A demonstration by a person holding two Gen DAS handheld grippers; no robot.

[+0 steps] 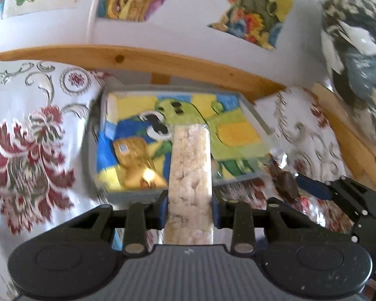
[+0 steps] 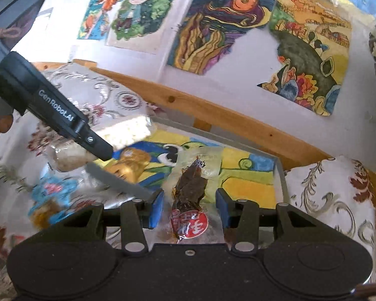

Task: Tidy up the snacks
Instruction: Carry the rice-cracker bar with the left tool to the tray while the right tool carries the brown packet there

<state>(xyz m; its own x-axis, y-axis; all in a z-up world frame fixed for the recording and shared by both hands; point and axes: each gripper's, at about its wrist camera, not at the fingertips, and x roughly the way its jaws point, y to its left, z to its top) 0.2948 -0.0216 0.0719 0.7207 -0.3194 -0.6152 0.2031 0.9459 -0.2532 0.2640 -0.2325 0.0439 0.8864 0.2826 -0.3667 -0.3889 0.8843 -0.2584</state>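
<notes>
My left gripper (image 1: 190, 210) is shut on a long pale rice-cracker bar (image 1: 190, 160) that points out over a grey tray (image 1: 257, 115) lined with a colourful drawing. A gold-wrapped snack (image 1: 135, 165) lies in the tray's near left part. My right gripper (image 2: 190, 208) is shut on a clear packet of dark dried snack with a red label (image 2: 190, 183), held at the tray's (image 2: 282, 175) near edge. In the right wrist view the left gripper (image 2: 95, 145) comes in from the left with the cracker bar (image 2: 127, 130) above the gold snack (image 2: 130, 165).
The tray sits on a floral cloth (image 1: 32, 130) against a wooden rail (image 1: 163, 60) and a white wall with drawings (image 2: 213, 25). A blue-wrapped snack (image 2: 50, 190) lies on the cloth left of the tray. The right gripper (image 1: 338, 190) shows at the right of the left wrist view.
</notes>
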